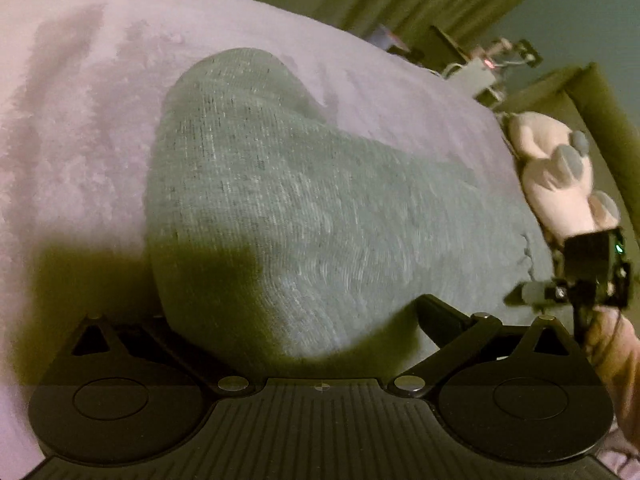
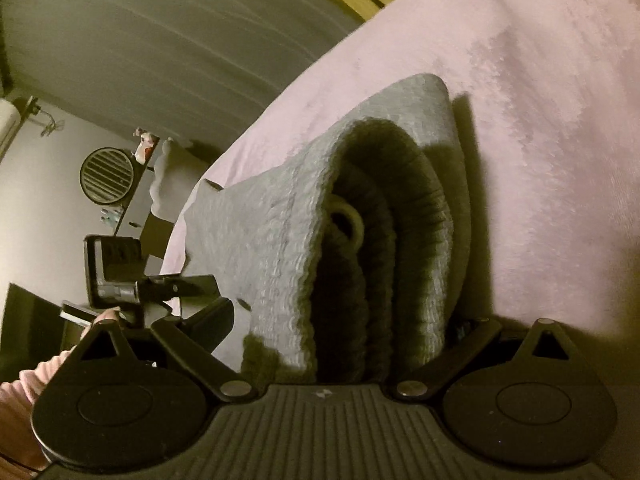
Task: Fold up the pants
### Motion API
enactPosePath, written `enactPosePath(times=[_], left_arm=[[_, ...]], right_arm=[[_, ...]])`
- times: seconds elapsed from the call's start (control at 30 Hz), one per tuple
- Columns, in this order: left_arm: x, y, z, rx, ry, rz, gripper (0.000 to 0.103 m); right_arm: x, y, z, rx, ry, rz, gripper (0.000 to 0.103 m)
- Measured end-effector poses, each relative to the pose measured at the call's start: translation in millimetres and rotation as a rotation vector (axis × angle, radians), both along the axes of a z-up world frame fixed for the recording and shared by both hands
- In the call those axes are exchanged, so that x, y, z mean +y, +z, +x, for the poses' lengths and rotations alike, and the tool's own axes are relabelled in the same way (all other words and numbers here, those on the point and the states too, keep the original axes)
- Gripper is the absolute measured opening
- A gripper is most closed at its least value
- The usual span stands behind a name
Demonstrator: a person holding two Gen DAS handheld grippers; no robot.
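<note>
pink blanket (image 1: 80,120) | curtains (image 2: 140,40) | round vent (image 2: 106,176) | dim light

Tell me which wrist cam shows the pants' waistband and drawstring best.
Right wrist view. It looks straight into the open end of the folded grey pants: ribbed waistband layers and a pale drawstring loop show. The left wrist view shows only the smooth knit outer face of the pants on the pink blanket, no waistband.

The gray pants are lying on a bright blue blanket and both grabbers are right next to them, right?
Almost. The blanket is pale pink, not bright blue; the left wrist view shows it spread all around the gray pants. The rest holds: the left gripper and the right gripper each sit right at the pants, with fabric lying between their open jaws.
</note>
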State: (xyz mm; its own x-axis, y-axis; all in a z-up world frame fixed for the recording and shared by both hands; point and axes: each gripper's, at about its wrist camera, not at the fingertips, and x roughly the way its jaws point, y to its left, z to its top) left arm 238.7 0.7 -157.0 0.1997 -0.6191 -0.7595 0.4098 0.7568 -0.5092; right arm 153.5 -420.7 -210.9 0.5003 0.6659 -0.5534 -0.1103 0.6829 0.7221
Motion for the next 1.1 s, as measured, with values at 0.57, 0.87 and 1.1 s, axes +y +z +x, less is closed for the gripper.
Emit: enactPosePath(times=[0.57, 0.87, 1.1], left_arm=[[-44.5, 1.4, -7.9, -0.056, -0.016, 0.197, 0.103], [-46.6, 1.2, -10.6, -0.076, -0.004, 0.209, 0.103], [-39.2, 8.7, -10.8, -0.073, 0.029, 0.21, 0.086]], right_arm=[[6.8, 3.7, -2.4, -0.021, -0.032, -0.008, 0.099], [6.8, 3.0, 2.5, 0.038, -0.055, -0.023, 0.099], [36.5, 19.0, -6.1, 0.017, -0.116, -0.214, 0.084]])
